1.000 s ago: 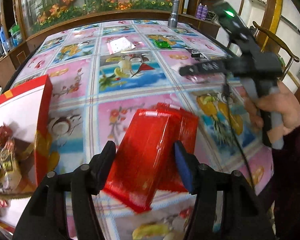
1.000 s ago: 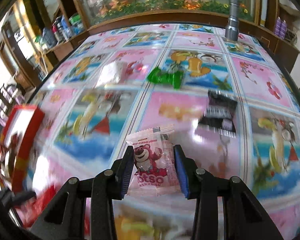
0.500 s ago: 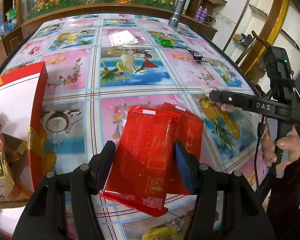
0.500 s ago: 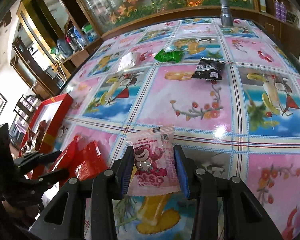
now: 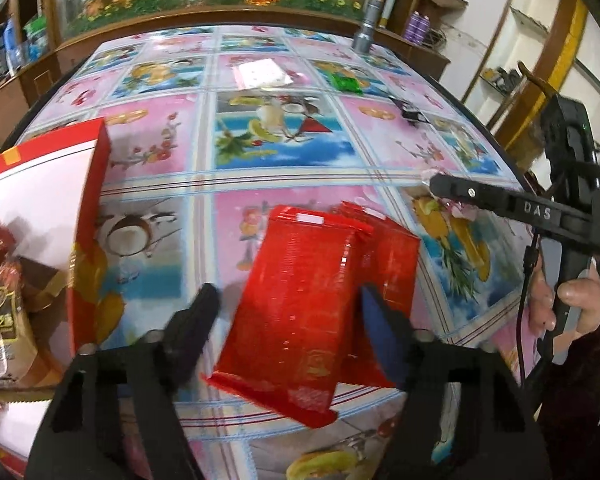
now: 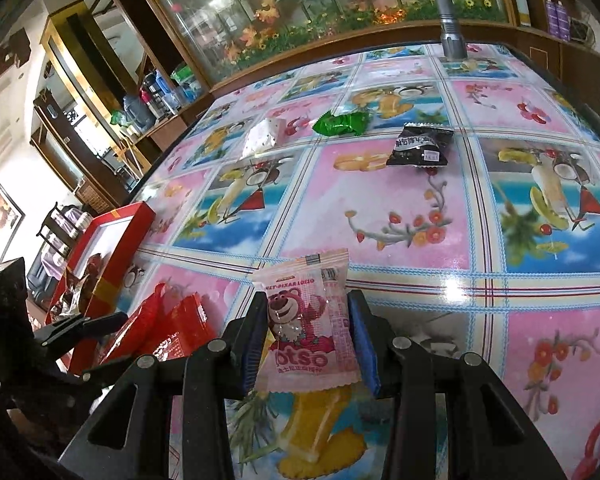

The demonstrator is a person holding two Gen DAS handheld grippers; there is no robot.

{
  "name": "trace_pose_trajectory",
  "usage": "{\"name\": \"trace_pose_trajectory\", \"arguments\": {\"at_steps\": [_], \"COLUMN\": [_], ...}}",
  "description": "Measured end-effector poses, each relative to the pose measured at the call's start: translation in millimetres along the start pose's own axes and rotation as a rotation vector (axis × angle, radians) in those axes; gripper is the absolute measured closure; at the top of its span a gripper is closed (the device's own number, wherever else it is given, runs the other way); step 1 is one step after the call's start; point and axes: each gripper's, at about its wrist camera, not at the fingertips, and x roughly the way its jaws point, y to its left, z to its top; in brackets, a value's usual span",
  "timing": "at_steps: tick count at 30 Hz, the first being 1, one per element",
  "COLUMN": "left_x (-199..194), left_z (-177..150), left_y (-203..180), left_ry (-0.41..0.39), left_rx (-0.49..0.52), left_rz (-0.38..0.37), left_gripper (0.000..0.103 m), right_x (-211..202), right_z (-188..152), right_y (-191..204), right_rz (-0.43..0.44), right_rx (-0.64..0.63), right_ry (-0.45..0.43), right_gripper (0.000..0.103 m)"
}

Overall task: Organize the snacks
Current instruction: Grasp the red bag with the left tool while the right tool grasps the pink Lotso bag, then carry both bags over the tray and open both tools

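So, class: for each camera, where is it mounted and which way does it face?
Left wrist: on the left gripper, looking down at a red foil packet; a hand shows.
Right wrist: on the right gripper, which grips a pink bear-print sachet.
Shared: the red cardboard box.

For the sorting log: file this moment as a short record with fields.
left gripper: open, jaws just closing, astride red packet, left pad clear of it
right gripper: shut on pink bear packet
under red packet: second red packet
red box: left of the red packets, snacks inside
loose on table: green packet, black packet, white packet
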Motion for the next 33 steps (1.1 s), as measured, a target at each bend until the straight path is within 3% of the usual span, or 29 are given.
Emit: {"name": "trace_pose_trajectory", "arguments": {"at_steps": [1,4,14,23,28,33], "left_x": [-1,-2,-13,-49,-72,-92], "left_z": [0,-1,-7,-3,-3,-12], "left_y": [3,6,3,7,22,59], "left_ry": [0.000,-0.007,-0.034,-0.129,-0.192,-0.233], "left_rx": [-0.011,-0.016,-0.011,-0.007,-0.017,-0.065], "left_rz": [-0.007,-0.008,-0.015,0.024,0.085,0.171], "left_gripper": [0.051,0.056,0.057,0.057,0.057,0.057], "right_x": [0,0,0,1,-4,7], "right_z": [0,0,0,-3,-1,4], "right_y": [0,1,2,18,50,112], "right_rz": [-0.002,-0.007,-0.017,0.033,0.099,0.202], "right_rx": [-0.001,-0.007,-0.007,-0.017,-0.037,-0.119], "right_ry": [0.000,-0.002,-0.010,-0.026,-0.102,-0.122], "right_gripper": [0.061,0.061,0.063,0.064,0.064,0.064]}}
